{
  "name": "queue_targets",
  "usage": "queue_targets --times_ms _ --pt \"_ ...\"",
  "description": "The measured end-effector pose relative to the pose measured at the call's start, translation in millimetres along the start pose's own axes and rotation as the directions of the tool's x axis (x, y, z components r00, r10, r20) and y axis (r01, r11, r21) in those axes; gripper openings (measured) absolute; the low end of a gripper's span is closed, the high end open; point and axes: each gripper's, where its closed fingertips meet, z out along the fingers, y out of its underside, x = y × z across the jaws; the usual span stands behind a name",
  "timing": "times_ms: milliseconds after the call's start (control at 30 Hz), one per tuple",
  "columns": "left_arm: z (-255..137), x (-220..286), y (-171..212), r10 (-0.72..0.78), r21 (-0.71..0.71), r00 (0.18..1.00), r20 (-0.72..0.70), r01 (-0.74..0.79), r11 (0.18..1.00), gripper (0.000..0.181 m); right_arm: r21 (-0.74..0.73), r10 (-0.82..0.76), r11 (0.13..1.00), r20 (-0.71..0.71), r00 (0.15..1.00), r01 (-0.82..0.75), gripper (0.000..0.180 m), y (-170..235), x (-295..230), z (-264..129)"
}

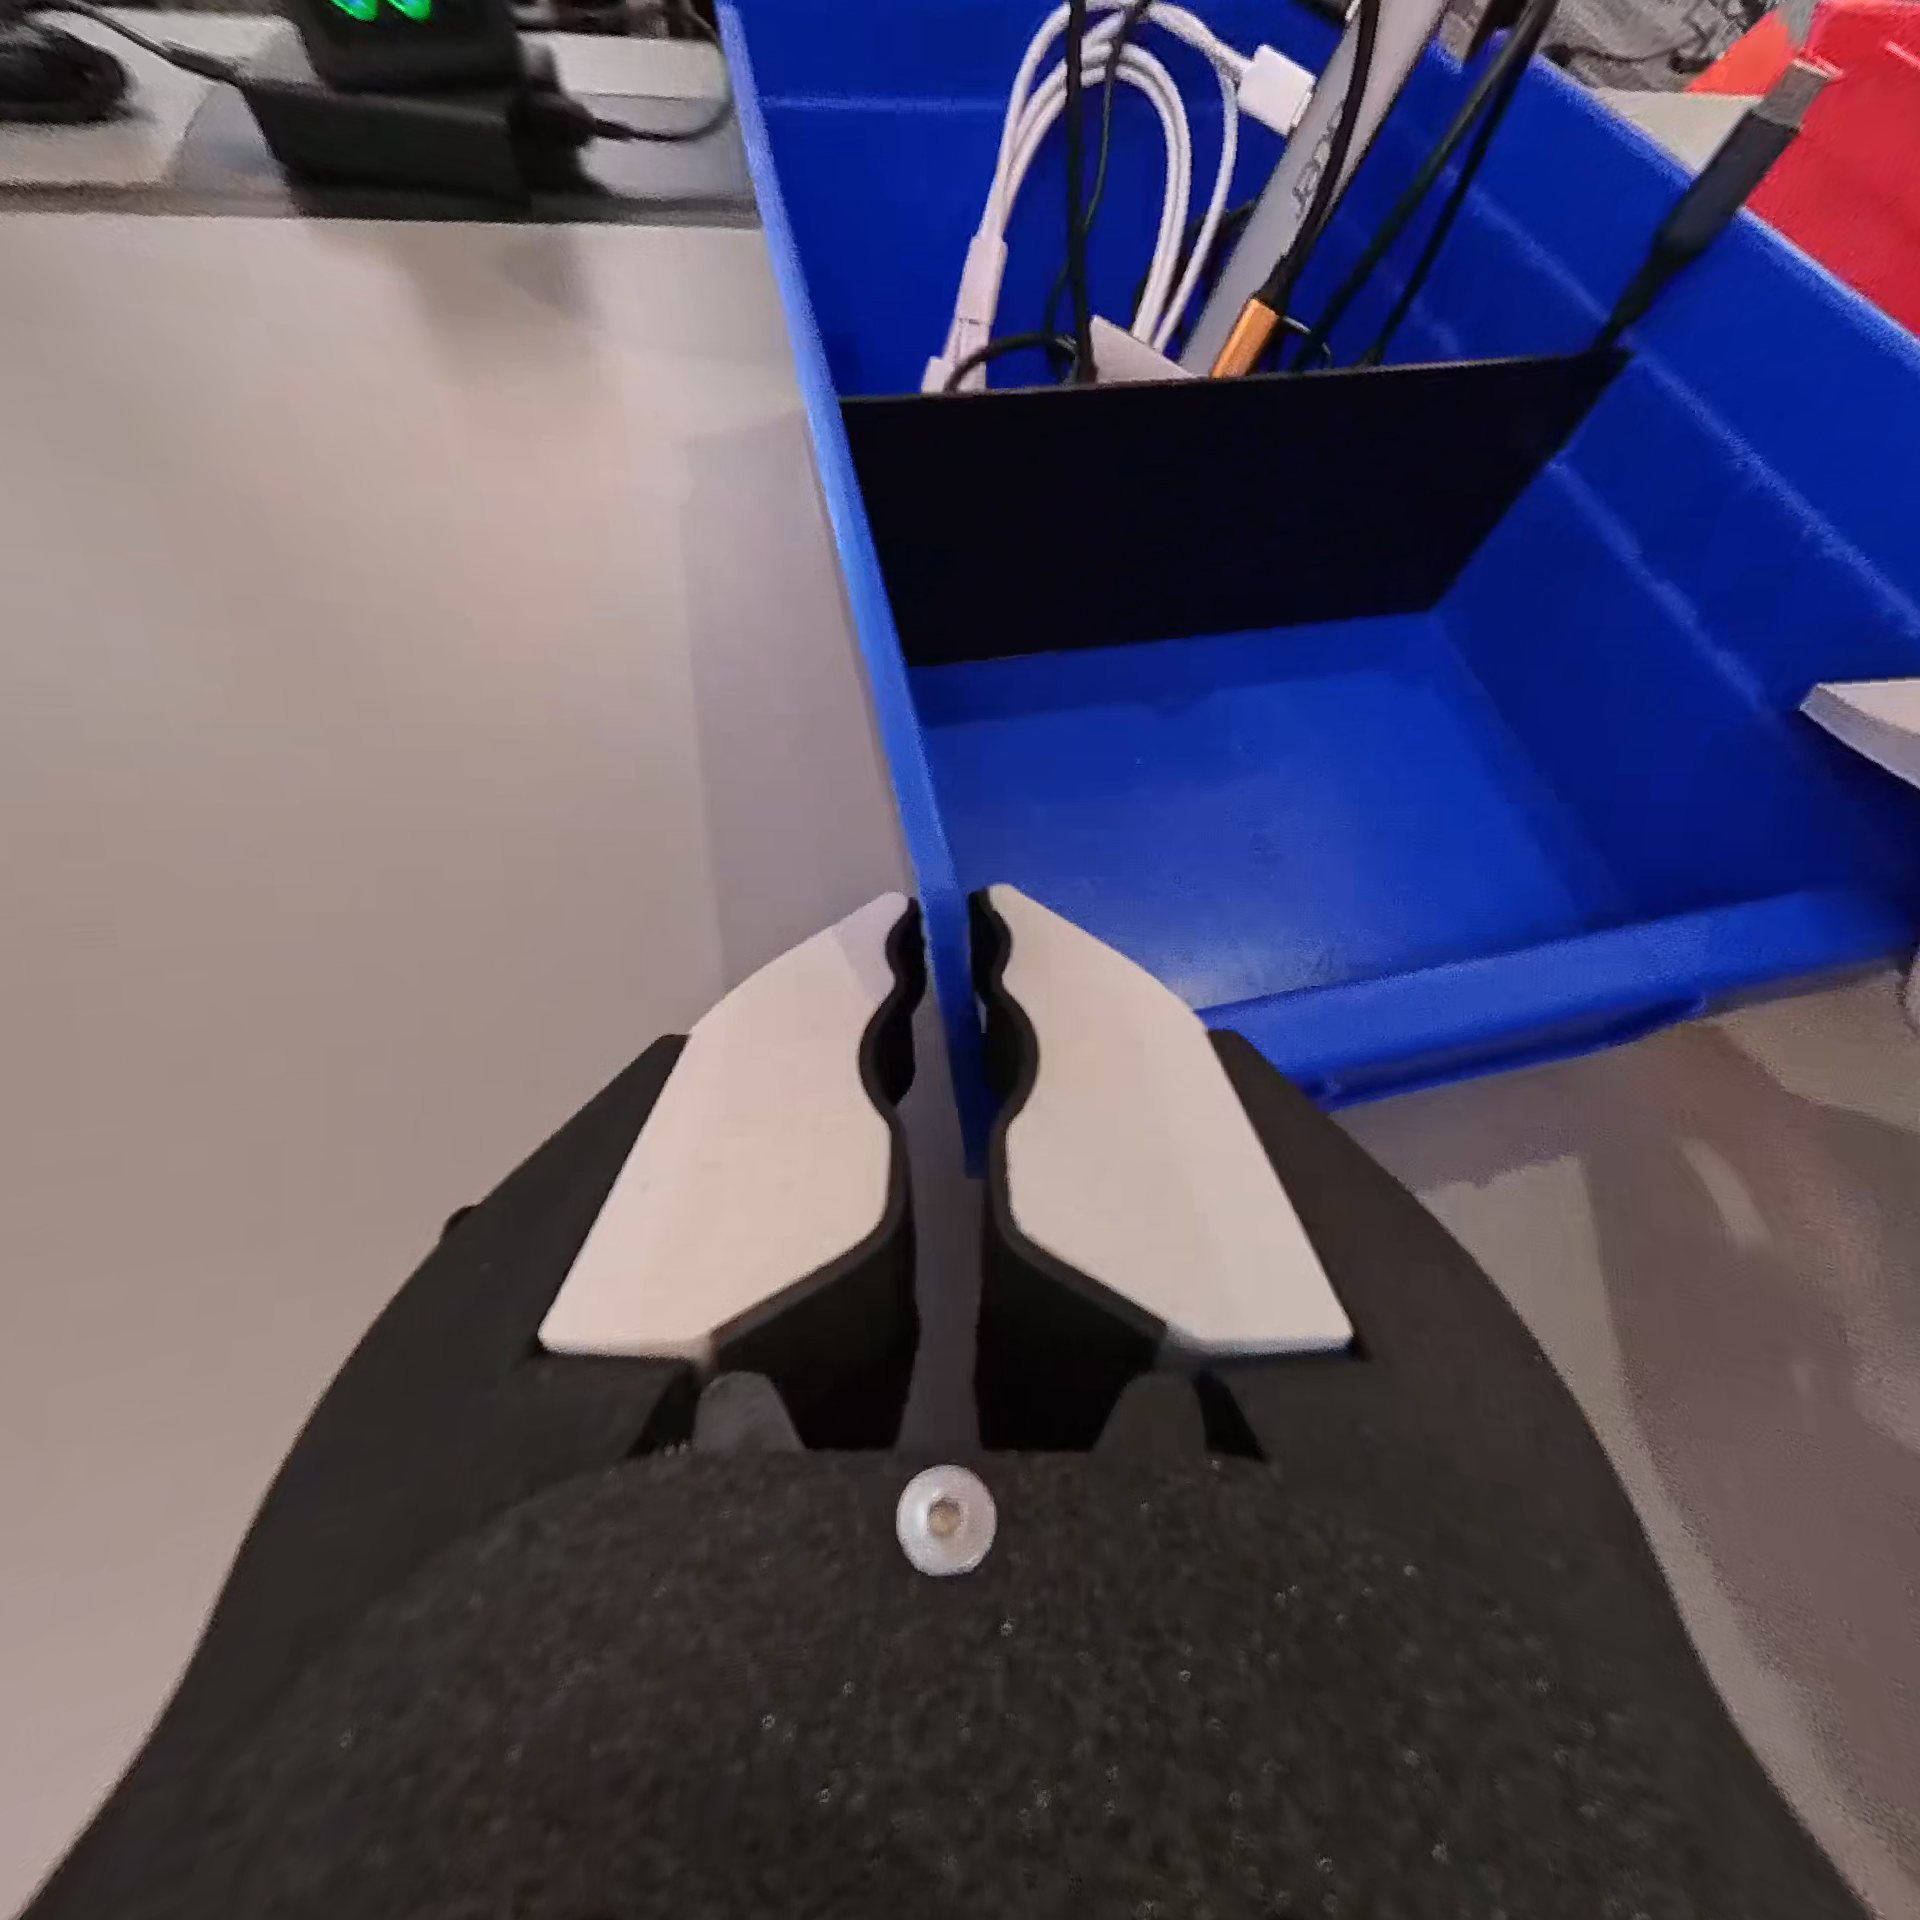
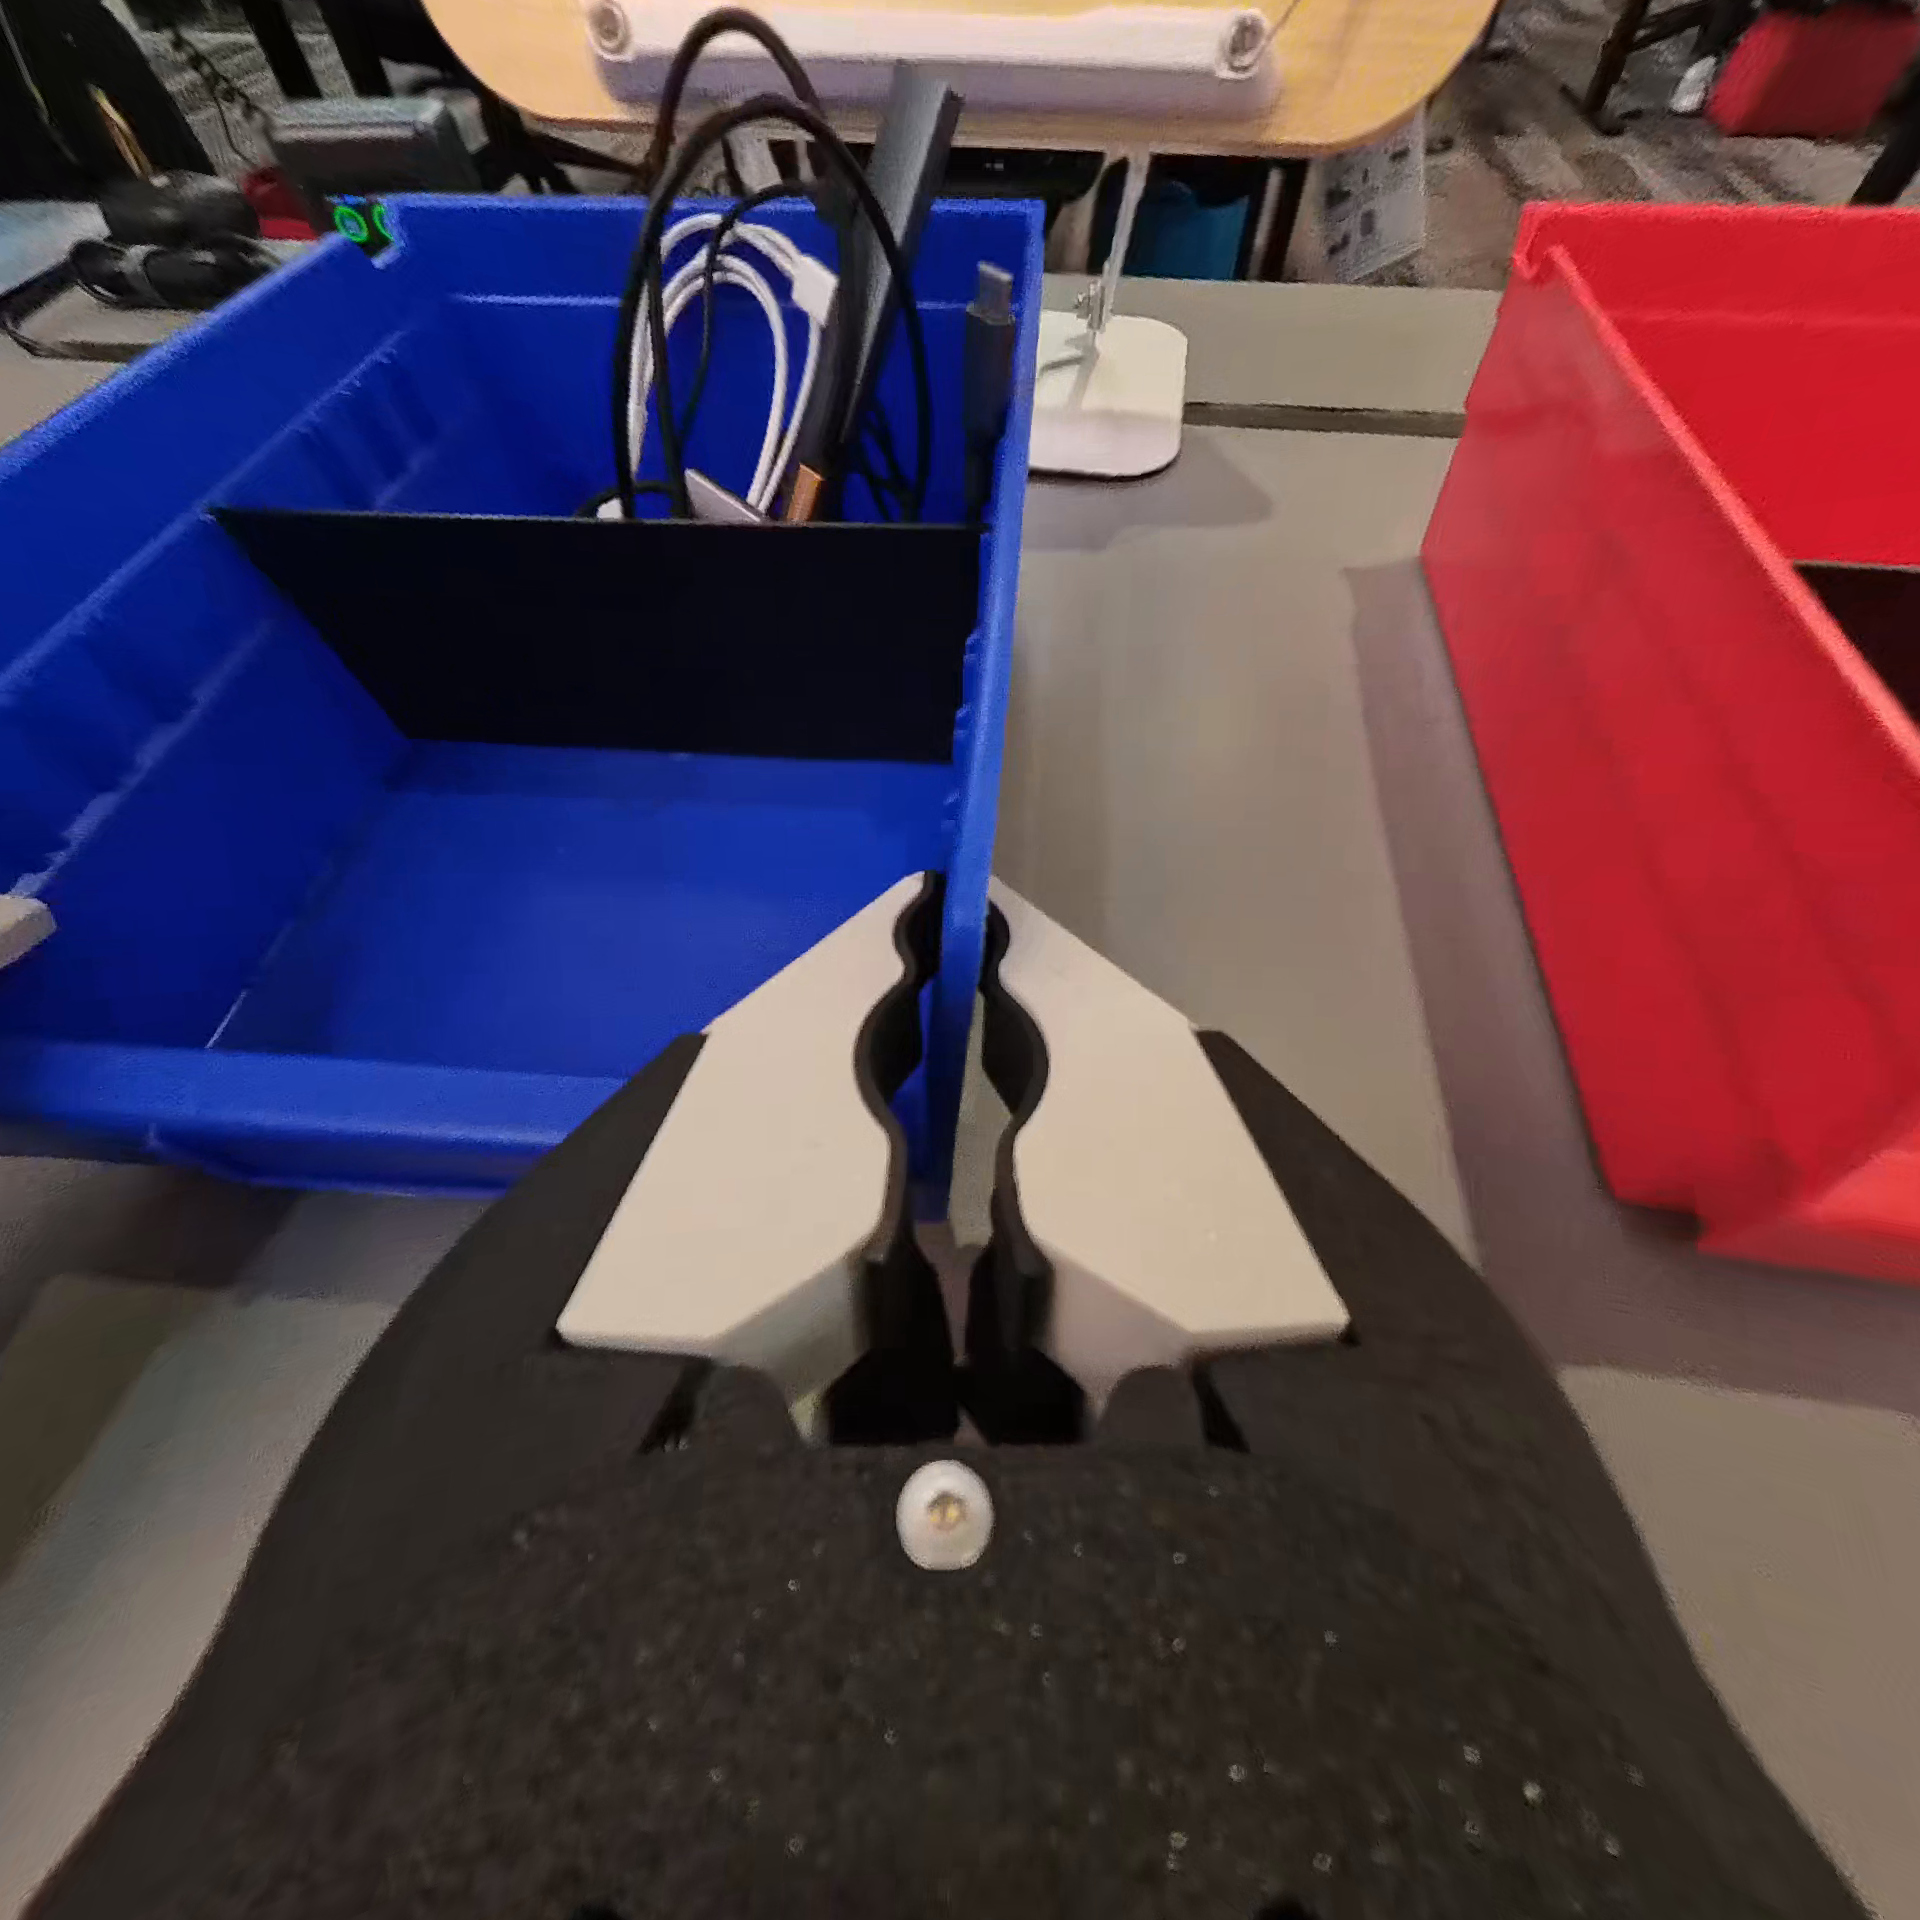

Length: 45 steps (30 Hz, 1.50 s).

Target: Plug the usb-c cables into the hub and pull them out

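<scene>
Left gripper (image 1: pixel 943 914): its grey-padded fingers are clamping the blue plastic bin's (image 1: pixel 1434 997) left side wall, narrow gap.
Right gripper (image 2: pixel 961 896): its fingers are pinching the same bin's (image 2: pixel 125 1101) right side wall.
Bin interior: a black divider panel (image 1: pixel 1195 499) is splitting it; the near compartment is lying bare.
Cables and hub: white coiled cables (image 1: pixel 1101 208), black cables (image 2: pixel 769 135) and a grey slim hub (image 2: pixel 894 208) are standing in the far compartment.
Beside: a red plastic bin (image 2: pixel 1662 779) is sitting to the right on the grey table (image 1: pixel 416 623).
</scene>
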Motion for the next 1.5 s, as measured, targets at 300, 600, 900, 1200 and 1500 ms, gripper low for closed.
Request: queue_targets --times_ms 300,600,900,1200,1500 --pt "-37 -158 -23 0.099 0.078 0.985 0.142 -0.111 0.991 0.001 0.054 -0.013 0.998 0.011 1.000 0.012 0.004 -12 -152 14" --pt "-29 -230 -8 -0.127 0.099 0.979 0.158 0.112 0.989 0.003 0.050 -0.064 0.997 0.144 0.987 0.058 0.009 -13 -229 45" --pt "-81 -229 -33 -0.232 0.266 0.957 0.175 0.181 0.947 0.051 0.049 -0.104 0.995 0.478 0.872 0.092 0.022 0 -174 -18" --pt "-86 -131 -9 -0.159 0.179 0.984 0.075 0.144 0.973 0.037 0.198 -0.116 0.978 0.271 0.956 0.062 0.053 -13 55 -67" --pt "-64 -63 11 0.100 0.116 0.992 0.073 -0.108 0.987 0.040 0.223 0.179 0.954 0.115 0.977 -0.200 0.056 -2 244 -86"
